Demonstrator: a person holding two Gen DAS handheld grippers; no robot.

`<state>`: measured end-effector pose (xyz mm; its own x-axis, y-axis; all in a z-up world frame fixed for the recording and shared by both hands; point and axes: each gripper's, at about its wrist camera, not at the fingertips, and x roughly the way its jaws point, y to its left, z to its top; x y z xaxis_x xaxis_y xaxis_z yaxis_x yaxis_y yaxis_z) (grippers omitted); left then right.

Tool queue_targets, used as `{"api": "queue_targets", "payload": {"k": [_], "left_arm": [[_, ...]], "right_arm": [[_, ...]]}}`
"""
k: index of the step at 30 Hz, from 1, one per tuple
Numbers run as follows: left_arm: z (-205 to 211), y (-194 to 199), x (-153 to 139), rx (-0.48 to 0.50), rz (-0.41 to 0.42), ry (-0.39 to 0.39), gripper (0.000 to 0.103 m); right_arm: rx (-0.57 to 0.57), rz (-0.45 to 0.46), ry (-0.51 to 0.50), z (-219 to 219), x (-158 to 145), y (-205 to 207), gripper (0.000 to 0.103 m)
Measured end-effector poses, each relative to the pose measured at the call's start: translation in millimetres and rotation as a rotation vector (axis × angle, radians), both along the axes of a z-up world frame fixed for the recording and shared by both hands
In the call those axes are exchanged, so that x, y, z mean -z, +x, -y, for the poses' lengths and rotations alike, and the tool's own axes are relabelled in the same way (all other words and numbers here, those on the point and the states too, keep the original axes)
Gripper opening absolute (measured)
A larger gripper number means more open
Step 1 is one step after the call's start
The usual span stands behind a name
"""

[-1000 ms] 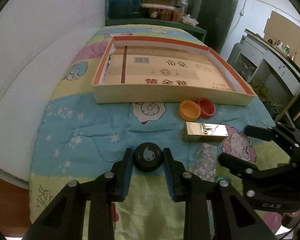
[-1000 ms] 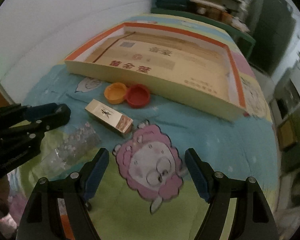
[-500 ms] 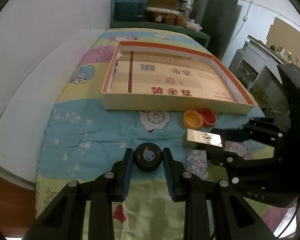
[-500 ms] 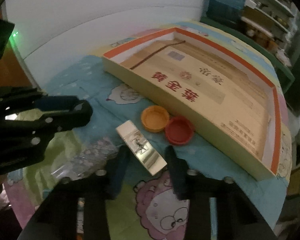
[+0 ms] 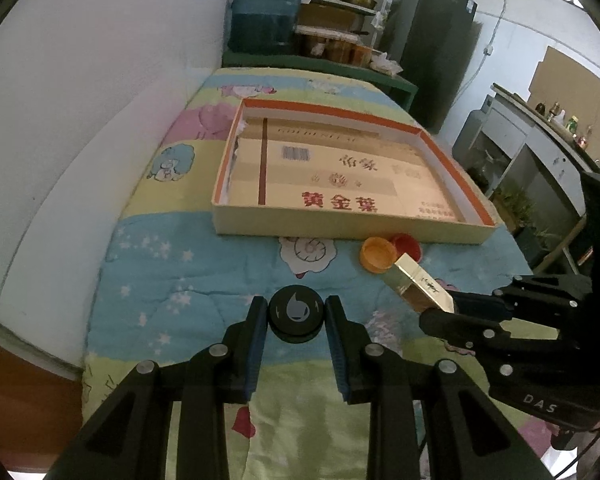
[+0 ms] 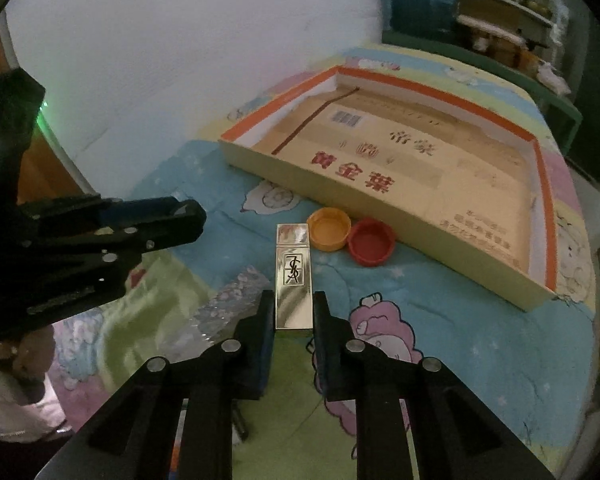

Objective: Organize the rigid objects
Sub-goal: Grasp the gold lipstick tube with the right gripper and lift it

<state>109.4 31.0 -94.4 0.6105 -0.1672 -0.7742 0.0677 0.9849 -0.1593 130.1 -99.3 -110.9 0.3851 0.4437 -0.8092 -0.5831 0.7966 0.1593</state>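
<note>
Gold box (image 6: 293,276) sits clamped at its near end in the right gripper (image 6: 294,312); the left gripper (image 5: 296,316) is clamped on the black cap (image 5: 296,314). I'd carry both level over the tray's near wall (image 5: 340,230) before letting go.

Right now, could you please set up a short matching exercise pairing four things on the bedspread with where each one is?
Things:
1. black round cap
2. gold rectangular box
3. orange cap
4. glittery clear box

Places:
A. lying on the bedspread between the two grippers, gripped by neither
B. clamped between the fingers of the right gripper
C. beside the red cap, in front of the tray's near wall
D. between the fingers of the left gripper

Pairs: 1-D, 2-B, 3-C, 4-A
</note>
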Motion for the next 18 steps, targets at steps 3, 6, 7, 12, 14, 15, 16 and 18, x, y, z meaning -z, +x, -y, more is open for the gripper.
{"api": "queue_targets", "payload": {"k": [3,6,7,12,14,15,16,18], "left_arm": [[2.0,-0.7,-6.9,0.005,0.016,0.000,0.030],[4.3,-0.2,-15.4,0.012,0.035,0.001,0.030],[5.2,0.9,-18.9,0.013,0.040,0.001,0.030],[9.6,9.5,-33.3,0.012,0.067,0.011,0.030],[12.0,13.8,-38.2,0.012,0.078,0.021,0.030],[12.9,15.9,-40.2,0.010,0.084,0.026,0.030],[13.8,19.2,-42.7,0.008,0.089,0.028,0.030],[15.6,26.4,-47.0,0.007,0.098,0.033,0.030]], "right_arm": [[0.016,0.016,0.009,5.8,-10.7,-7.3,0.018],[0.036,0.034,0.015,13.1,-21.7,-9.6,0.018],[0.043,0.039,0.014,15.1,-24.8,-9.4,0.018],[0.070,0.065,0.014,27.1,-38.3,-10.5,0.018],[0.083,0.076,0.012,33.2,-43.9,-10.4,0.018],[0.090,0.079,0.011,36.2,-46.4,-9.4,0.018],[0.095,0.081,0.011,38.1,-47.4,-8.6,0.018],[0.105,0.090,0.009,43.7,-51.5,-6.2,0.018]]}}
